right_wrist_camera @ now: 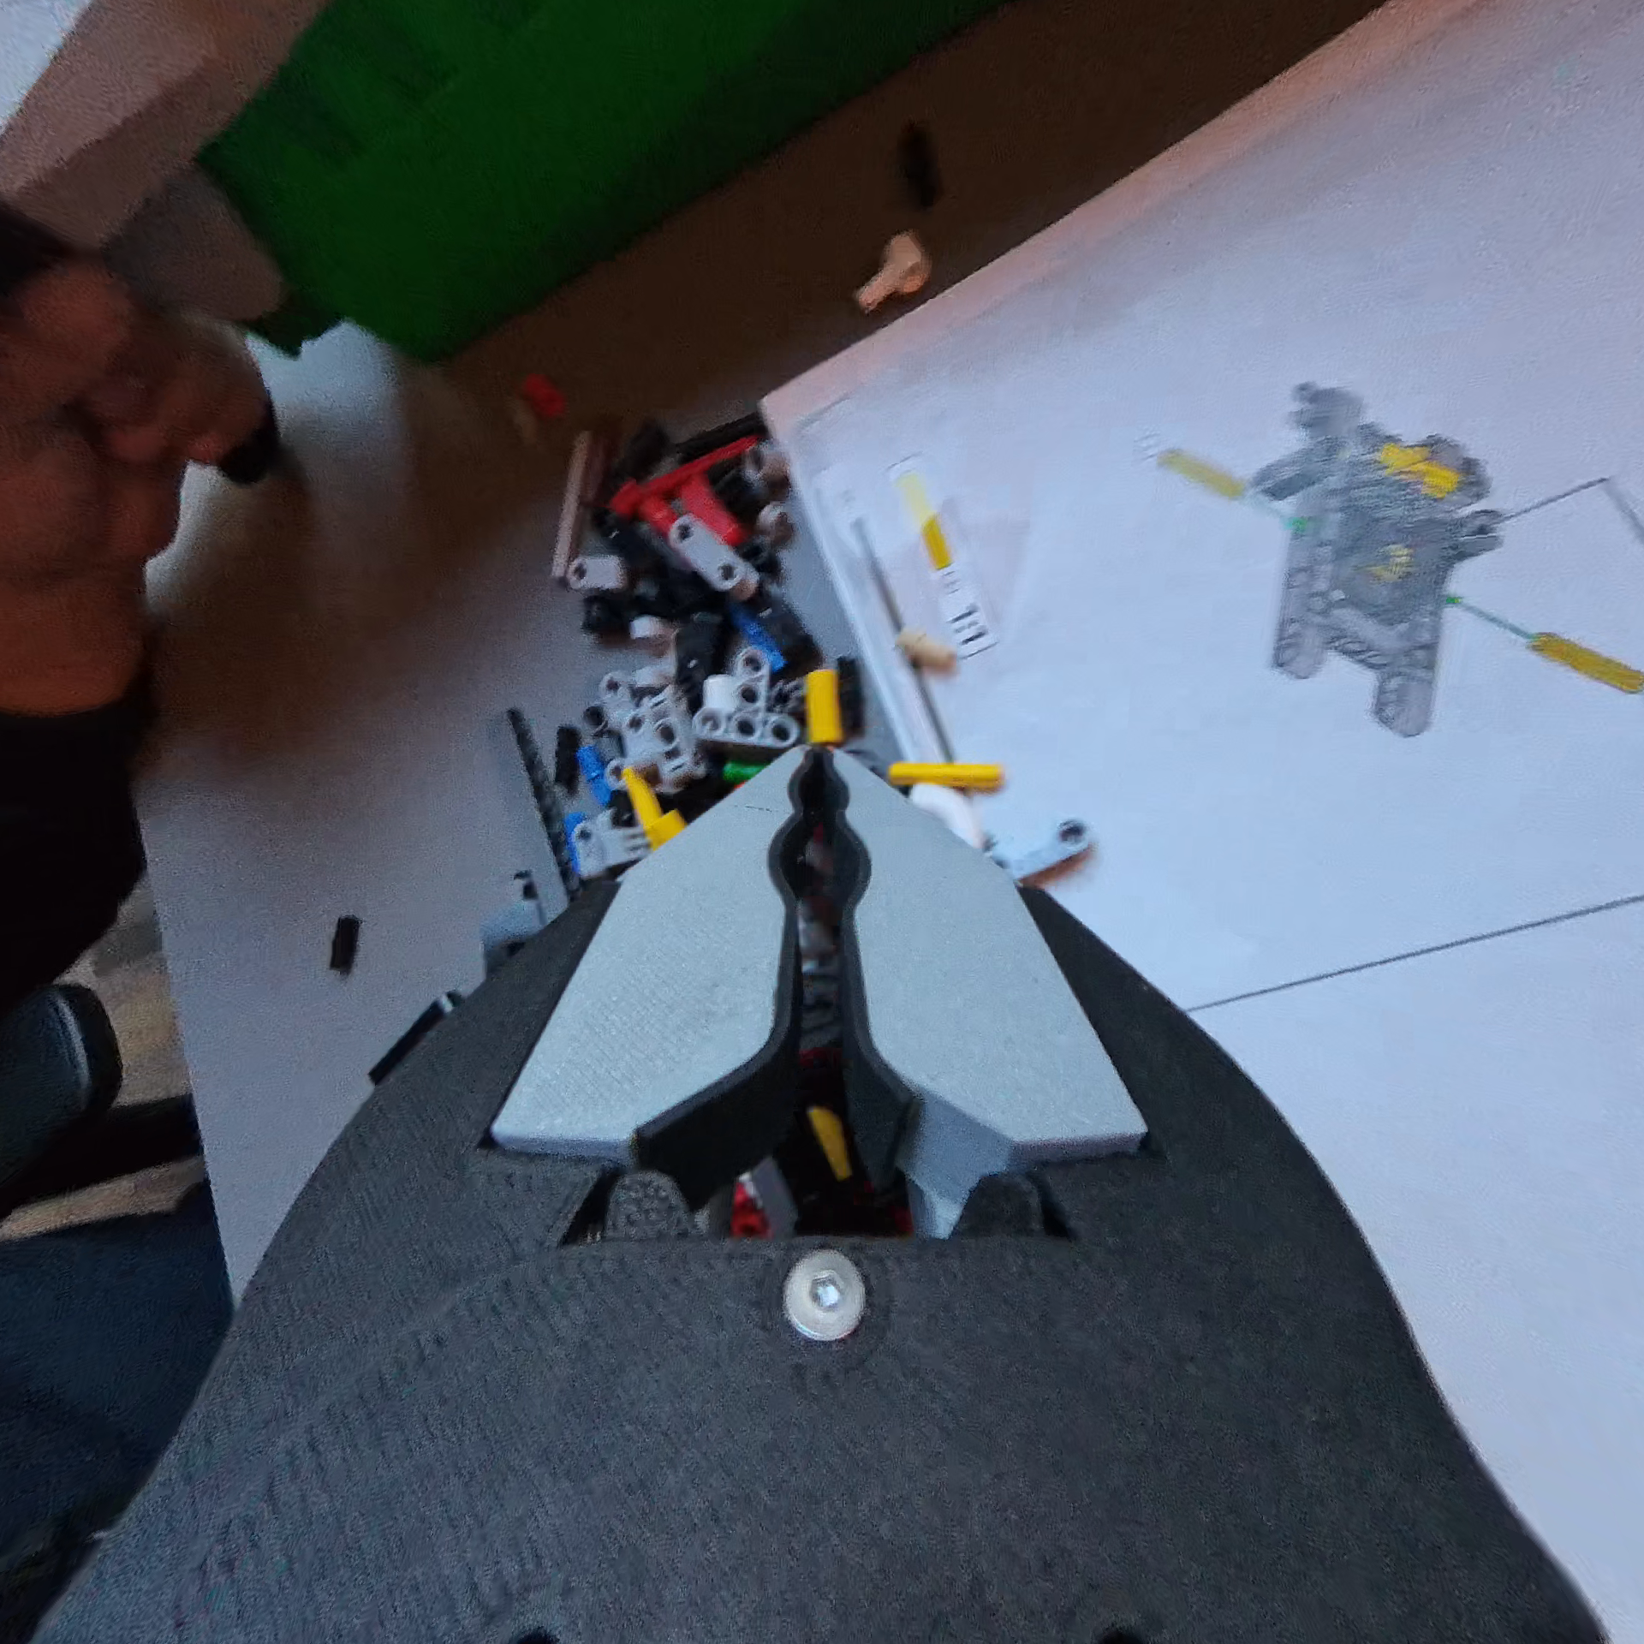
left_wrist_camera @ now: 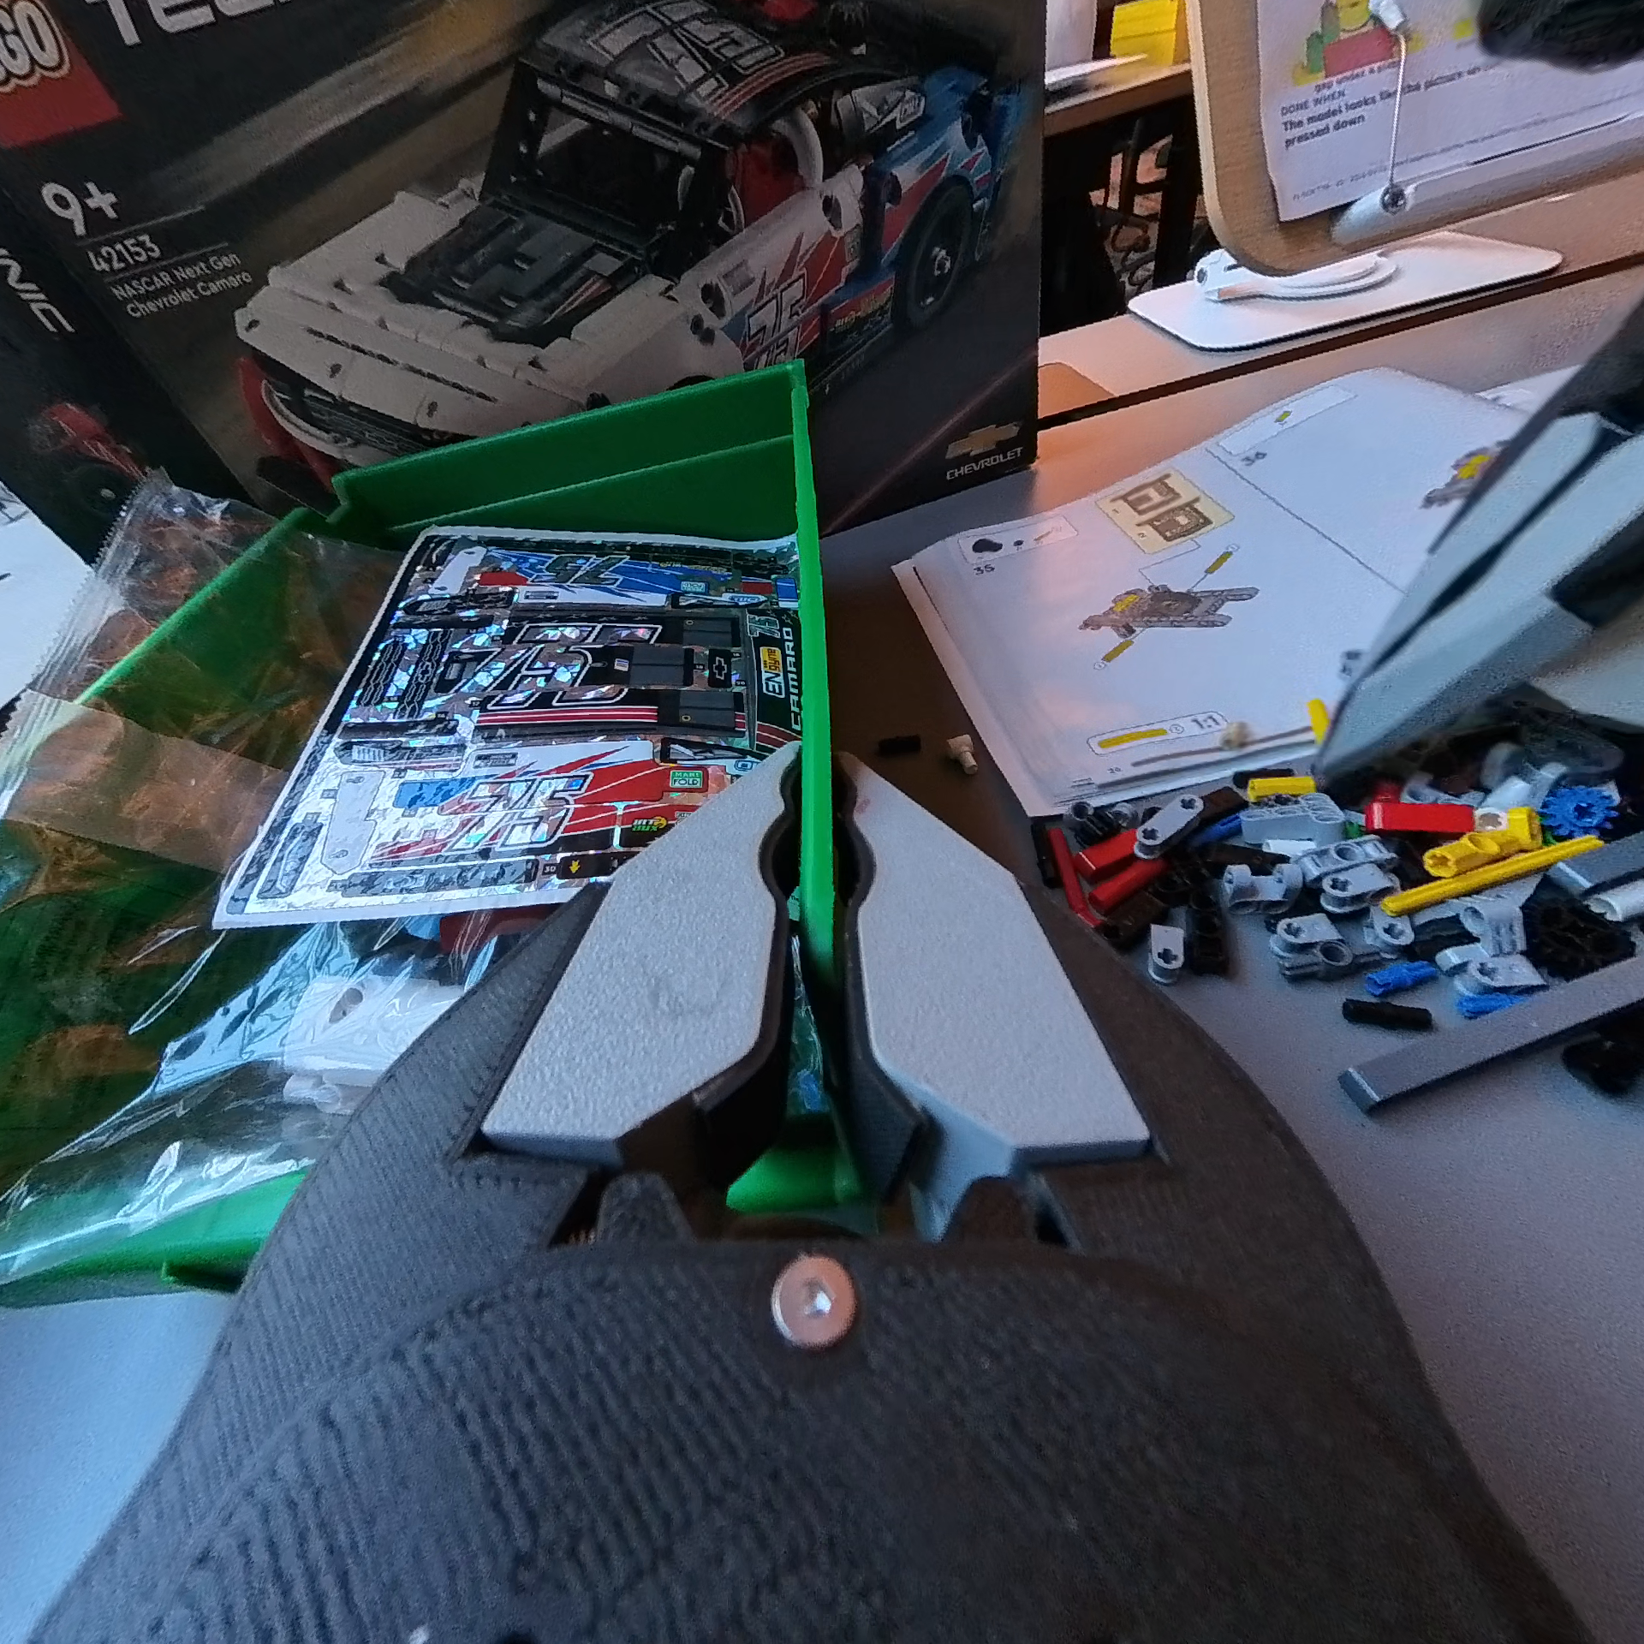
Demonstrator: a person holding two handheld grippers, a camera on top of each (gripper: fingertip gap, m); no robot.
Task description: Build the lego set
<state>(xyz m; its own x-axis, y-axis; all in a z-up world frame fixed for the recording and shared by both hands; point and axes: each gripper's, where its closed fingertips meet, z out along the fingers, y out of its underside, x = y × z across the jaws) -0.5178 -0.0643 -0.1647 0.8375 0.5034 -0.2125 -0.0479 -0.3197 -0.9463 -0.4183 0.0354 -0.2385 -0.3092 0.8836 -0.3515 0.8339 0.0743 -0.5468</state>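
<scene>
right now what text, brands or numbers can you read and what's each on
I don't quote writing; here is what bears it.
Black toy car box: large print, readable.
Sticker sheet in green bin: readable.
Open instruction booklet: small numbers, partly readable.
Paper sheet, top right: several lines, partly readable.
Loose bricks: none.

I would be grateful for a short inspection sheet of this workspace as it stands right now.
Surface: grey table, mostly covered.
Job's things: green tray holding a sticker sheet and clear bags; open instruction booklet; loose brick pile.
Clutter: toy car box behind the tray; stray black pin.
Grippers: left gripper clamped on the tray's wall; right gripper closed, a yellow pin at its tips.
Cables: nothing seen.
Surroundings: a stand with a printed sheet; a person, blurred.
</scene>
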